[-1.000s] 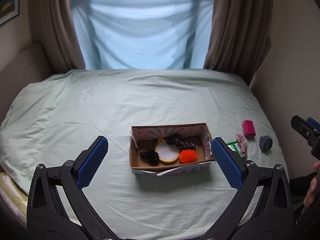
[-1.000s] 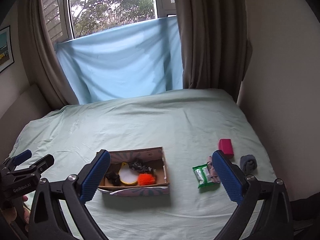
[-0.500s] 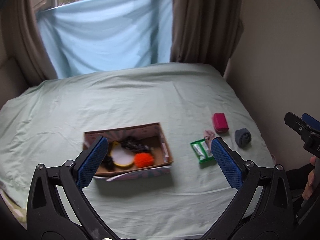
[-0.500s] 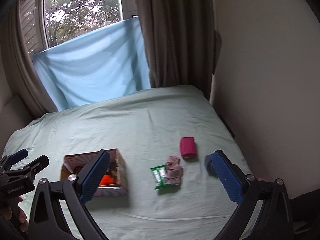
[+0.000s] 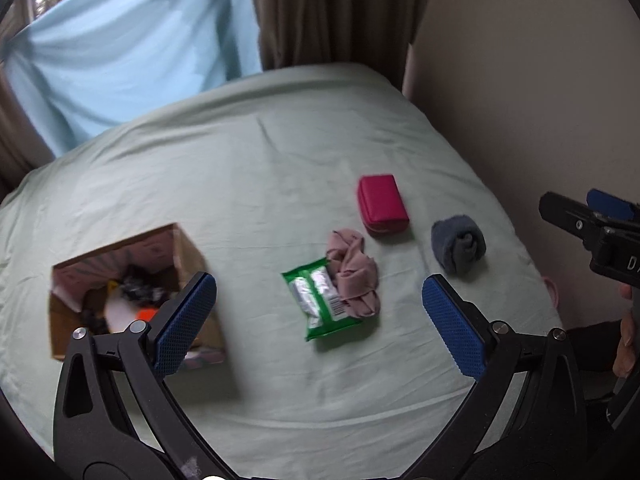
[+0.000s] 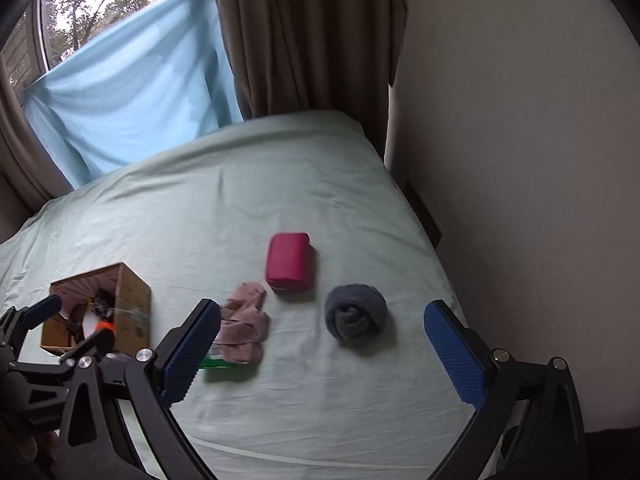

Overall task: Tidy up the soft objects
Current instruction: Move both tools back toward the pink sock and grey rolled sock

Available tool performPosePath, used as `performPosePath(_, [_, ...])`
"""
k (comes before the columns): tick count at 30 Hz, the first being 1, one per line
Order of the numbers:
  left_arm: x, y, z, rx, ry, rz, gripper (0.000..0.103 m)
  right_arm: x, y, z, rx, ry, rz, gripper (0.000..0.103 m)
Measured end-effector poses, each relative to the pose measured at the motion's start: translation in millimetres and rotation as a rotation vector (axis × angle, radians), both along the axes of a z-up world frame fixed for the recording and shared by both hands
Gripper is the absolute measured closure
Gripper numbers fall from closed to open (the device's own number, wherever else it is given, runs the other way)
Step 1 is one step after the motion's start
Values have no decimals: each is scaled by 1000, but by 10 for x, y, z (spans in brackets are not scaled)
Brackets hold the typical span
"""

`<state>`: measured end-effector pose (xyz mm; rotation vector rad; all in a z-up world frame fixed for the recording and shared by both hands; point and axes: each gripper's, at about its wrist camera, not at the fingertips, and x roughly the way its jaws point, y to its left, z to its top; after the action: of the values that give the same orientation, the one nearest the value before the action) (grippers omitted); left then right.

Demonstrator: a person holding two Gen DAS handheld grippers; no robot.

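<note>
On the pale green bed sheet (image 5: 248, 168) lie a crumpled pink cloth (image 5: 352, 272) (image 6: 244, 324), a green wipes packet (image 5: 320, 304) partly under it, a magenta pouch (image 5: 382, 204) (image 6: 289, 261) and a rolled grey sock (image 5: 458, 248) (image 6: 355, 317). A cardboard box (image 5: 192, 264) (image 6: 132, 304) at the left holds black, white and orange soft items. My left gripper (image 5: 318, 318) is open and empty, above the packet and cloth. My right gripper (image 6: 320, 354) is open and empty, with the grey sock between its fingers' line of sight.
A beige wall (image 6: 520, 160) runs along the bed's right edge. Brown curtains (image 6: 304, 40) and a blue sheet over the window (image 6: 132, 92) are at the head of the bed. The other gripper shows at each view's edge.
Both grippers have swung right and moved closer to the bed. The box has slid to the left of each view and the cloth, pouch and sock are now central. Both stay open.
</note>
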<state>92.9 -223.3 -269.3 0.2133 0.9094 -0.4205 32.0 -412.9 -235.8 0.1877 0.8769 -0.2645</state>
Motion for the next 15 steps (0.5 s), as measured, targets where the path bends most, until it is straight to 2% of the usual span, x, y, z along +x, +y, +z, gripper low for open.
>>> performPosePath(5, [174, -465, -694, 48, 25, -52, 2, 166, -293, -579, 29, 30, 24, 2])
performPosePath(11, [364, -759, -1337, 99, 72, -71, 7, 416, -533, -1179, 81, 59, 51, 2])
performPosePath(15, [448, -913, -1664, 149, 104, -104, 27, 538, -556, -1463, 71, 77, 71, 2])
